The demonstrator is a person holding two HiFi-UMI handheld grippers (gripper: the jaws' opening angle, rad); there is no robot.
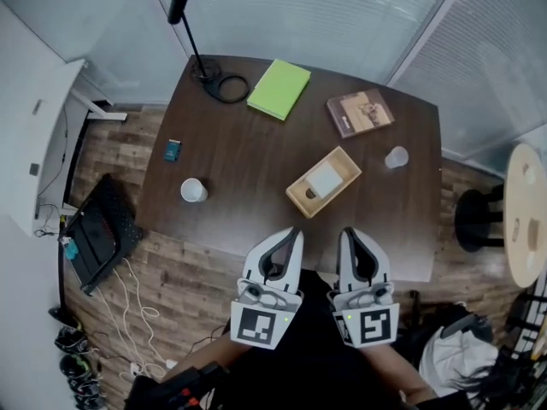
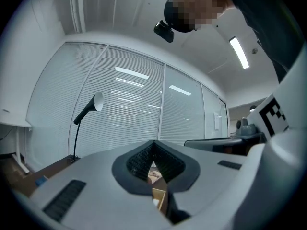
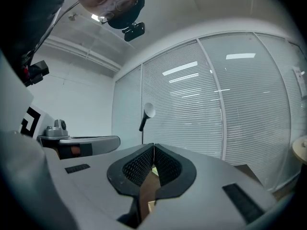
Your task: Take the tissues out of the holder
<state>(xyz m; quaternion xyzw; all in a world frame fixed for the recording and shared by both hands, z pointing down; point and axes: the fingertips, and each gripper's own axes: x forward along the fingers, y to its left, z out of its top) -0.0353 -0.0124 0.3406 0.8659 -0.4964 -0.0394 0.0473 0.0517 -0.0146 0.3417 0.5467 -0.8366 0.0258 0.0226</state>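
A light wooden tissue holder (image 1: 323,182) lies on the dark table (image 1: 248,169), with white tissues (image 1: 325,179) showing in its top. My left gripper (image 1: 293,231) and right gripper (image 1: 345,231) hover side by side over the table's near edge, short of the holder. Both are shut with nothing between their jaws. In the left gripper view the jaws meet at the tip (image 2: 154,142), and a sliver of the holder (image 2: 159,195) shows through the gap below. The right gripper view shows its jaws closed too (image 3: 153,146).
On the table stand a white cup (image 1: 194,190), a clear cup (image 1: 396,157), a green notebook (image 1: 279,89), a brown book (image 1: 360,112), a small teal object (image 1: 173,150) and a black desk lamp (image 1: 198,24). A round stool (image 1: 477,219) stands at the right.
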